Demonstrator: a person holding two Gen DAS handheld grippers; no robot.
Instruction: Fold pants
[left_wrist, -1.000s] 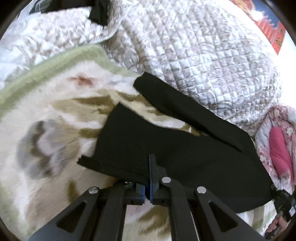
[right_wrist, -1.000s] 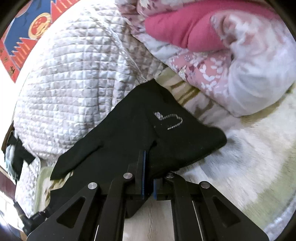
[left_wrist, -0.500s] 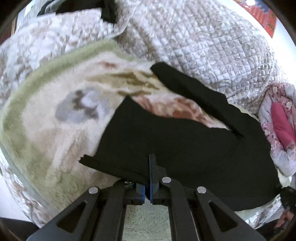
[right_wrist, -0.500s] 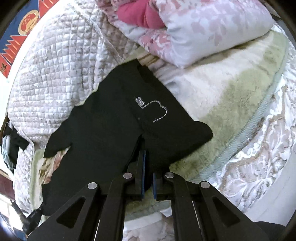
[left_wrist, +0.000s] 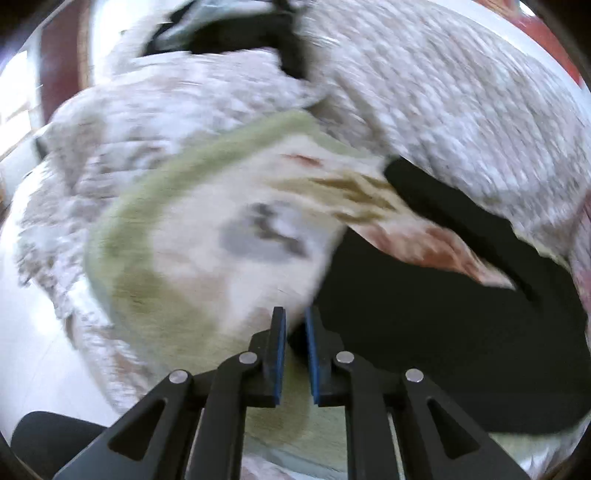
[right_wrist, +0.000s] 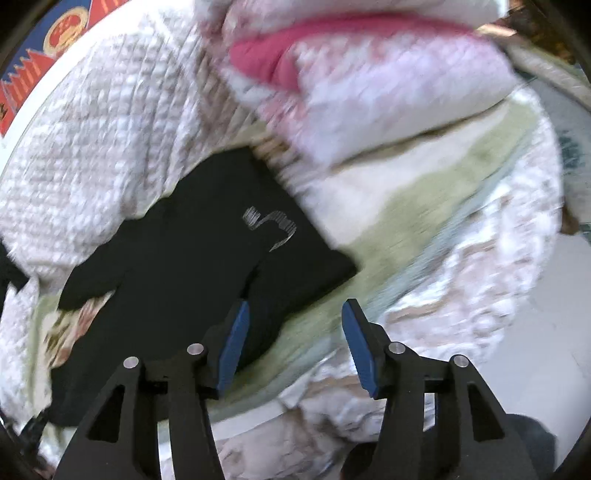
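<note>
The black pants (left_wrist: 436, 325) lie flat on the fleece blanket, one leg reaching up to the quilt. In the right wrist view the pants (right_wrist: 177, 266) show a silver heart print. My left gripper (left_wrist: 295, 325) is slightly open and empty, at the pants' left edge above the blanket. My right gripper (right_wrist: 293, 321) is wide open and empty, its left finger over the pants' near corner. Both views are blurred by motion.
A green-edged fleece blanket (left_wrist: 192, 258) covers the bed. A quilted white comforter (left_wrist: 424, 110) is bunched behind it. A pink and white floral pillow (right_wrist: 369, 85) lies at the right. The bed edge and pale floor (right_wrist: 546, 325) are near.
Both grippers have let go of the pants and opened, the right one wide. Both have pulled back and up from the bed; the pants now lie flat.
</note>
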